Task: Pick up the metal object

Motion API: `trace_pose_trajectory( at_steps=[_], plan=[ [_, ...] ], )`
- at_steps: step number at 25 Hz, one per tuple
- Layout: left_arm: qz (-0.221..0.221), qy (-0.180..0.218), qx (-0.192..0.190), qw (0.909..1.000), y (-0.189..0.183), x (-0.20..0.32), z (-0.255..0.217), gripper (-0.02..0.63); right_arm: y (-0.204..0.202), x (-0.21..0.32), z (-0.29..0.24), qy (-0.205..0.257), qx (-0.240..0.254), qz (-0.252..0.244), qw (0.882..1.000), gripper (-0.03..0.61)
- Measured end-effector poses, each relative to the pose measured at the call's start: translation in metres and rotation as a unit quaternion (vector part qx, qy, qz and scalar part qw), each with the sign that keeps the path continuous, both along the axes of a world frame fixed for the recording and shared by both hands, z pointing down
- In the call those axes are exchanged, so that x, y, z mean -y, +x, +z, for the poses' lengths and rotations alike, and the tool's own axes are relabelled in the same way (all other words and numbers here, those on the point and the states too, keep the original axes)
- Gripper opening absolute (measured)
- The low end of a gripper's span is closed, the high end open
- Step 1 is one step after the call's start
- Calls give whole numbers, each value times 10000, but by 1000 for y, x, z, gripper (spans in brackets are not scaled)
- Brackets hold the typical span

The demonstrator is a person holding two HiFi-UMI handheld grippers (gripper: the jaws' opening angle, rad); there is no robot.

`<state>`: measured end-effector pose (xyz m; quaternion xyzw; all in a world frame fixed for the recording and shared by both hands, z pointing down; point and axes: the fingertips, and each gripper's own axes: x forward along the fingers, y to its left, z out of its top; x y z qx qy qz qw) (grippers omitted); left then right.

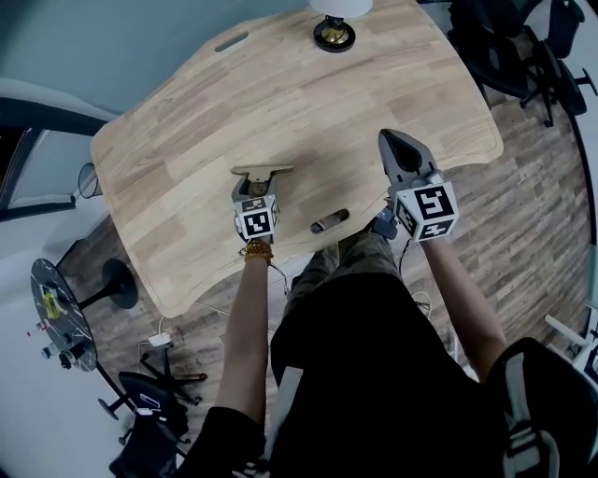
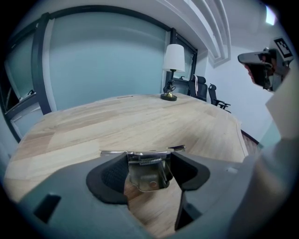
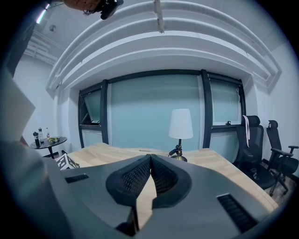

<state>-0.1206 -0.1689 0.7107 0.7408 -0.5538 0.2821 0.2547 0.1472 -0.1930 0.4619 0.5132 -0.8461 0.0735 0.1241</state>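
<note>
At the near edge of the pale wooden table [image 1: 280, 93], a small dark cylinder [image 1: 329, 221], lying alone. Just beyond and to its left, the left gripper [image 2: 149, 158], jaws pinching the metal object [image 2: 147, 176] from both sides (a shiny clip-like piece with a coil spring and a flat bar across its top), low over the wood toward the table's middle; whether touching the surface, impossible to tell. Off to the right, above the table's right edge, the right gripper [image 3: 150, 158], jaws pressed together on nothing. Far across the table, a white-shaded lamp [image 1: 334, 28] on a round base. Behind that, dark office chairs [image 1: 523, 47].
</note>
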Motion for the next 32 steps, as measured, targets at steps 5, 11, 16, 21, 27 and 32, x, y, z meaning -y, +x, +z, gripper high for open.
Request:
trace_pose_trajectory(
  at_steps=[5, 11, 16, 21, 27, 32],
  plan=[
    [-3, 205, -82, 9998, 0, 2, -14, 291, -4, 1, -1, 31, 36, -28, 10000, 5],
    [43, 582, -153, 9982, 3, 5, -45, 290, -5, 0, -5, 64, 38, -22, 10000, 5],
    [135, 997, -177, 9948, 7, 13, -79, 289, -8, 1, -6, 98, 61, -19, 9999, 5],
    [245, 1464, -129, 9888, 12, 16, -122, 288, -10, -3, -8, 142, 53, -52, 9999, 5],
    [392, 1924, -18, 9805, 14, 9, -172, 288, -8, -7, -13, 200, 5, -96, 9998, 5],
    [421, 2216, 33, 9742, 16, -3, -204, 288, -7, -10, -22, 289, 32, -88, 9995, 5]
  ],
)
